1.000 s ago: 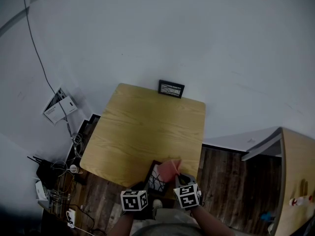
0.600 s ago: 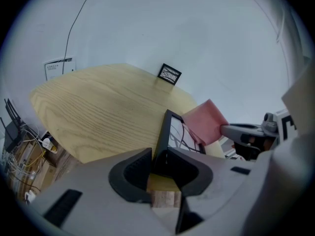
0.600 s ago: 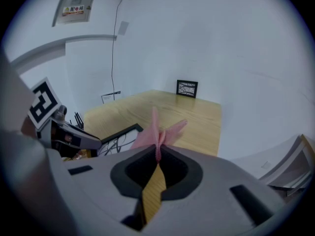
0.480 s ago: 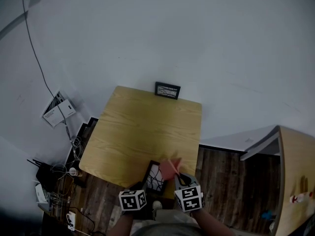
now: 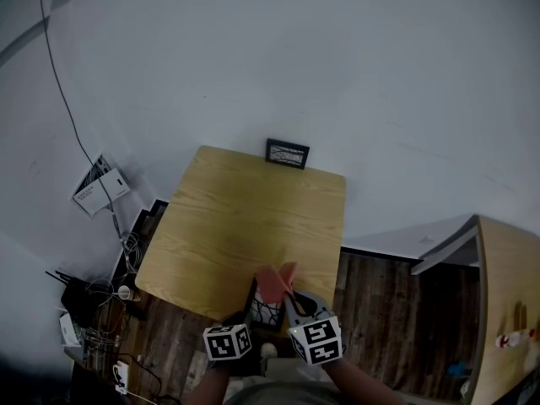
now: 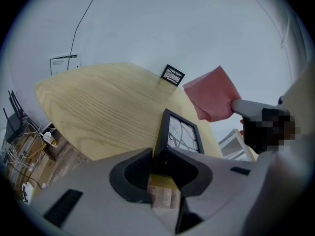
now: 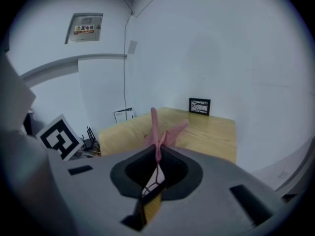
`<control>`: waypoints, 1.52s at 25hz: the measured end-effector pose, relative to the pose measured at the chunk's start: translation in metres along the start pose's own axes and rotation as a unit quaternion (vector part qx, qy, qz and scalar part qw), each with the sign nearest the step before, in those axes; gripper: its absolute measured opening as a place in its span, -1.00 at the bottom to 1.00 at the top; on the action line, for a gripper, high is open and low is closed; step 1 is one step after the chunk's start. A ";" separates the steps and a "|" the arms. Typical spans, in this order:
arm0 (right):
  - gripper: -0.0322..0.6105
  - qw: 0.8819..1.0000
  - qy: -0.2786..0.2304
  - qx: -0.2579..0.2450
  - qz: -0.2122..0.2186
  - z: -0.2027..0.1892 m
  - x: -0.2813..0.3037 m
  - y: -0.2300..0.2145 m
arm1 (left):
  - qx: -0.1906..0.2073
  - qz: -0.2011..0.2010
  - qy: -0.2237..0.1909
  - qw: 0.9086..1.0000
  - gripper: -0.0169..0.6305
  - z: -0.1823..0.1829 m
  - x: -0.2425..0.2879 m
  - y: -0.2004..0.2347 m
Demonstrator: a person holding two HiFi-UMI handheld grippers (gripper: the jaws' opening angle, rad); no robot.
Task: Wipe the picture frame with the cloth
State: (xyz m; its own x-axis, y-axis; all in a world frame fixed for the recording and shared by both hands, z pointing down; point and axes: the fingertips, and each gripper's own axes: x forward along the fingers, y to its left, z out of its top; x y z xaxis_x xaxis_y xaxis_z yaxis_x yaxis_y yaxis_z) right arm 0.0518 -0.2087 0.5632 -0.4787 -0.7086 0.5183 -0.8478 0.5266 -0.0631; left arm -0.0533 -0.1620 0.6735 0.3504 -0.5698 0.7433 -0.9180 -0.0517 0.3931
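Observation:
A black picture frame [image 5: 267, 310] [image 6: 180, 134] with a line drawing stands tilted at the near edge of the wooden table [image 5: 245, 218]. My left gripper [image 5: 249, 316] [image 6: 160, 154] grips its lower corner, and the jaws are still closing on it. The right gripper [image 5: 293, 302] [image 7: 157, 154] is shut on a pink cloth [image 5: 274, 283] [image 6: 212, 93] [image 7: 158, 129], held up just above the frame's top edge. In the right gripper view a bit of the frame shows under the cloth, between the jaws.
A second small black frame [image 5: 287, 153] [image 6: 173, 75] [image 7: 199, 105] leans on the white wall at the table's far edge. Papers [image 5: 101, 184], cables and boxes [image 5: 93, 306] lie on the floor to the left. A wooden cabinet [image 5: 506, 302] stands at the right.
The right gripper has risen and shifted left with the pink cloth, now over the frame's top. The left gripper and the frame have stayed in place.

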 end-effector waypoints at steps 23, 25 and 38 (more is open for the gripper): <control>-0.87 0.989 0.087 -0.083 0.085 -0.057 0.035 0.068 | -0.005 -0.014 0.001 1.000 -0.70 -0.001 -0.001 0.001; -0.87 0.987 0.101 -0.089 0.088 -0.065 0.037 0.069 | -0.006 -0.015 0.000 1.000 -0.70 -0.002 -0.001 0.001; -0.87 0.981 0.141 -0.106 0.084 -0.094 0.033 0.063 | -0.010 -0.015 -0.005 1.000 -0.70 -0.001 0.000 0.003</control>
State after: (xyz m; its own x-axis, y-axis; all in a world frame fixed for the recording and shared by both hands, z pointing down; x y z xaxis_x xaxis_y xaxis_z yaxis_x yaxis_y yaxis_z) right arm 0.0041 -0.1546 0.6563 -0.5001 -0.4622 0.7323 -0.6822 0.7311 -0.0044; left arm -0.0559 -0.1610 0.6751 0.3759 -0.5757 0.7261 -0.9032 -0.0523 0.4260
